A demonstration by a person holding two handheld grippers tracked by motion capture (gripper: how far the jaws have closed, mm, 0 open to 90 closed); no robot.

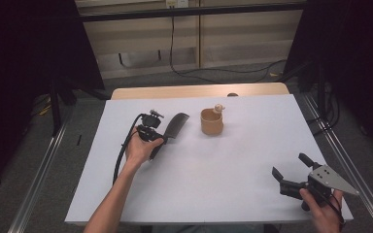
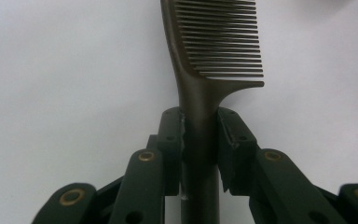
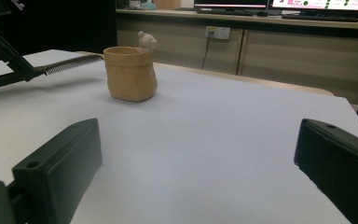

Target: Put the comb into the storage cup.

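Observation:
A dark comb [image 1: 176, 125] is held level just above the white table, left of centre, its teeth end toward a tan cup [image 1: 212, 121]. My left gripper [image 1: 164, 137] is shut on its handle; in the left gripper view both pads press the handle [image 2: 199, 140] below the teeth [image 2: 219, 42]. The cup [image 3: 130, 74] has a small figure [image 3: 148, 41] on its rim and stands apart from the comb [image 3: 70, 63]. At the table's near right corner my right gripper [image 1: 288, 165] rests open, with nothing between its jaws [image 3: 200, 158].
The white sheet [image 1: 233, 160] covers the table, with a wooden strip [image 1: 199, 91] bare at the far edge. Metal rails [image 1: 342, 160] run along both sides on the floor. A cable [image 1: 121, 155] trails from the left gripper.

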